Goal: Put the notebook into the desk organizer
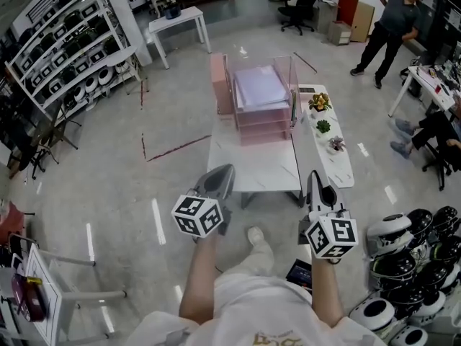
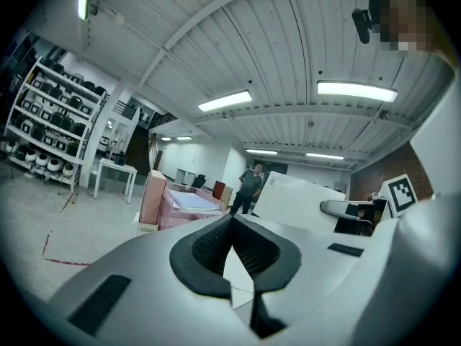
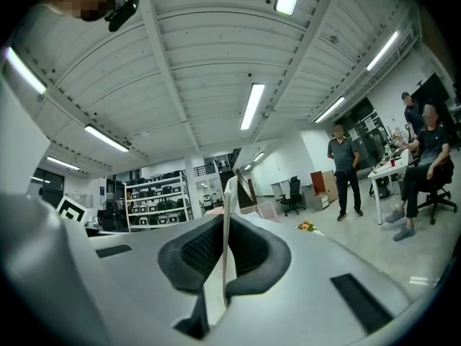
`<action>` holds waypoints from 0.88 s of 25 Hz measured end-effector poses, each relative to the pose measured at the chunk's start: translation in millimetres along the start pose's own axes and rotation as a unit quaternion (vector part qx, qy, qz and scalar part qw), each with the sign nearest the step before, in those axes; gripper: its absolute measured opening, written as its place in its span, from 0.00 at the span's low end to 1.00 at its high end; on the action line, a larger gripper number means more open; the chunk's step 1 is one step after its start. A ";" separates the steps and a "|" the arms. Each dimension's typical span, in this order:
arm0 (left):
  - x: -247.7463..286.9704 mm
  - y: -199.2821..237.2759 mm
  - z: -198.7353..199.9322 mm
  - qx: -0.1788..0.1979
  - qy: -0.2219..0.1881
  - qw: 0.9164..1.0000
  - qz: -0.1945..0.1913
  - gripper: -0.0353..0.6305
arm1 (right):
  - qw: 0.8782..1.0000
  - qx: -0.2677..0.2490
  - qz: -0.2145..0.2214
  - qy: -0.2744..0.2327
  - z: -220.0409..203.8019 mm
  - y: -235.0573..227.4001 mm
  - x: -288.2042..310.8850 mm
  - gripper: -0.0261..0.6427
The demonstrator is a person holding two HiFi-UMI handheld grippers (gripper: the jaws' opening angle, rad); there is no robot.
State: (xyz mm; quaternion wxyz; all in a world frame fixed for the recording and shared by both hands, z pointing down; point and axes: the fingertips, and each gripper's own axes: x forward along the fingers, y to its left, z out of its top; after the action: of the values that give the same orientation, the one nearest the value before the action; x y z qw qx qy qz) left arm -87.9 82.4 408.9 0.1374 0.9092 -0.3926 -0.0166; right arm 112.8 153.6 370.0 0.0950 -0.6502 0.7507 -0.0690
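A pink desk organizer with clear side walls stands at the far end of a white table. It also shows in the left gripper view as the organizer. My right gripper is at the table's near right corner, shut on a thin white notebook that stands edge-on between the pads. In the left gripper view the notebook is a broad white panel beside the right gripper. My left gripper hovers at the table's near edge with its jaws shut and nothing clearly held.
A narrow white side table with small potted plants adjoins the table's right side. Racks of helmets stand at the left and more helmets lie at the right. A person stands at the back right.
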 end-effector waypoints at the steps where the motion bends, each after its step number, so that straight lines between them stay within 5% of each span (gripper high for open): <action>1: 10.5 7.1 2.5 -0.001 -0.002 1.000 0.001 0.08 | 1.000 0.001 0.003 0.000 -0.1 -1.8 11.3 0.07; 12: 164.9 88.3 40.8 0.006 0.003 1.000 -0.003 0.08 | 1.000 -0.005 0.027 0.004 9.6 -43.3 178.6 0.07; 22: 240.1 142.9 59.4 0.016 0.017 1.000 -0.011 0.08 | 0.999 -0.003 0.032 0.019 0.2 -62.9 277.3 0.07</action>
State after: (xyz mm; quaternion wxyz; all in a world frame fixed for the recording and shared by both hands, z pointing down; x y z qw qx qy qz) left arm -31.5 -197.6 408.0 0.1289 0.9157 -0.3806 0.0034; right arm 135.6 -129.8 369.5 0.0812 -0.6249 0.7728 -0.0760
